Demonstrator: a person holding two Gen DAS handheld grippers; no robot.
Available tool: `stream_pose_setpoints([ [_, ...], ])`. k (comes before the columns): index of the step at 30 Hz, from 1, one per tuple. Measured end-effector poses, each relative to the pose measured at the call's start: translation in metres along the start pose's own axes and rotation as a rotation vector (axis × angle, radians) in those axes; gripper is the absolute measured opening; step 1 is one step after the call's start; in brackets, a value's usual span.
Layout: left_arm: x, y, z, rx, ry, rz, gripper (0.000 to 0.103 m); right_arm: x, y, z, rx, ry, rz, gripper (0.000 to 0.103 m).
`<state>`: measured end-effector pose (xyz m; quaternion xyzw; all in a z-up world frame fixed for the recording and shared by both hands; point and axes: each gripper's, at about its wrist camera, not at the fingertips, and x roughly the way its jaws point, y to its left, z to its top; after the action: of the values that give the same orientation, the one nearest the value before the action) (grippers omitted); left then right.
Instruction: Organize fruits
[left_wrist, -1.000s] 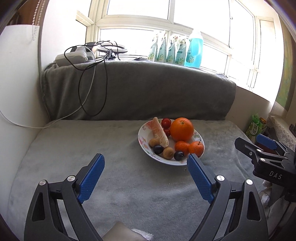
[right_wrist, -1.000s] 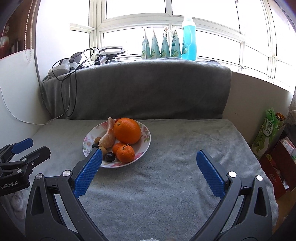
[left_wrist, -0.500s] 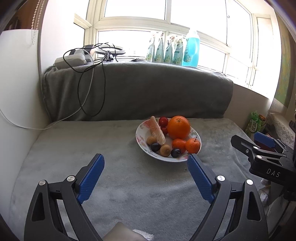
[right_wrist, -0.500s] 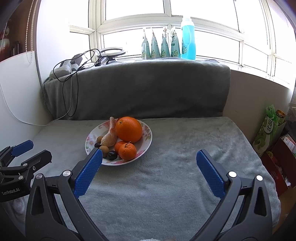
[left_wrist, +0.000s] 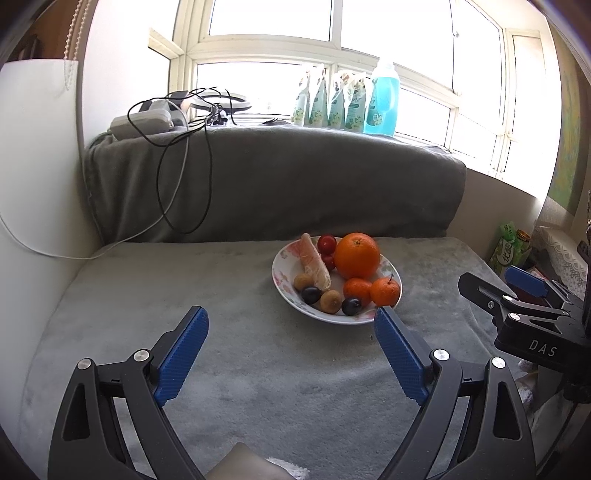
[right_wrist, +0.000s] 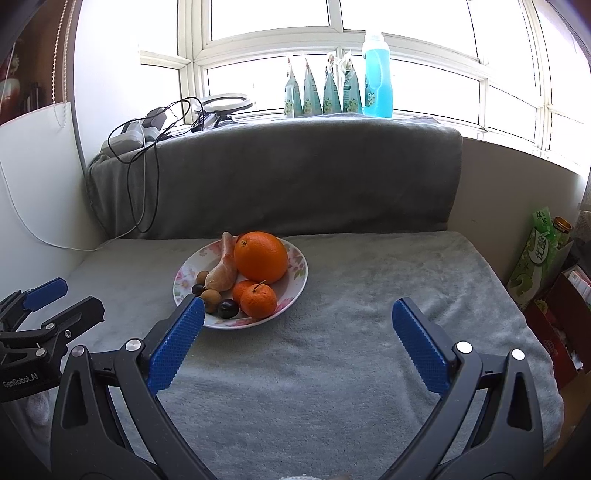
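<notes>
A floral white plate (left_wrist: 282, 273) (right_wrist: 299, 269) sits on the grey blanket. It holds a large orange (left_wrist: 357, 255) (right_wrist: 261, 256), two mandarins (left_wrist: 385, 291) (right_wrist: 258, 300), a pale sweet potato (left_wrist: 314, 260) (right_wrist: 223, 271), cherry tomatoes (left_wrist: 327, 243), dark grapes (left_wrist: 311, 294) (right_wrist: 226, 309) and small brown fruits (left_wrist: 330, 301) (right_wrist: 211, 297). My left gripper (left_wrist: 291, 321) is open and empty, short of the plate. My right gripper (right_wrist: 297, 312) is open and empty, with its left finger next to the plate's near rim. Each gripper shows in the other's view, the right (left_wrist: 517, 295) and the left (right_wrist: 48, 306).
A blanket-covered backrest (left_wrist: 277, 184) rises behind the plate, with cables (left_wrist: 177, 155) and a power strip on top. Bottles (right_wrist: 376, 77) and pouches line the windowsill. A white board (left_wrist: 33, 184) stands left. A drink carton (right_wrist: 535, 254) and boxes sit right, past the blanket's edge.
Both grippers have drawn back a little from the plate, which now looks smaller and farther away. Both stay open and empty.
</notes>
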<state>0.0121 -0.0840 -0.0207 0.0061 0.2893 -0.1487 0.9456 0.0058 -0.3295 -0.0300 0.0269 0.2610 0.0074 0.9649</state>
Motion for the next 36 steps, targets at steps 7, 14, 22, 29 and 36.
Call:
stream_pose_setpoints([
  [7, -0.0015, -0.0003, 0.0000, -0.002, -0.003, -0.004, 0.091, 0.0001, 0.0014, -0.0004, -0.003, 0.000, 0.000, 0.103],
  [14, -0.0022, -0.0012, -0.0002, -0.002, -0.005, -0.006, 0.091, 0.0002, 0.0041, -0.0009, -0.003, 0.002, 0.003, 0.103],
  [22, -0.0032, -0.0015, -0.0004, -0.001, -0.008, -0.007, 0.091, 0.0003, 0.0041, -0.0007, -0.004, 0.002, 0.005, 0.103],
  [29, -0.0033, -0.0001, -0.0001, -0.004, -0.009, -0.006, 0.091, -0.0002, 0.0041, -0.0009, -0.003, 0.003, 0.004, 0.103],
  [36, -0.0039, 0.0009, -0.0001, -0.008, -0.010, -0.008, 0.091, 0.0010, 0.0067, -0.0017, -0.008, 0.007, 0.010, 0.103],
])
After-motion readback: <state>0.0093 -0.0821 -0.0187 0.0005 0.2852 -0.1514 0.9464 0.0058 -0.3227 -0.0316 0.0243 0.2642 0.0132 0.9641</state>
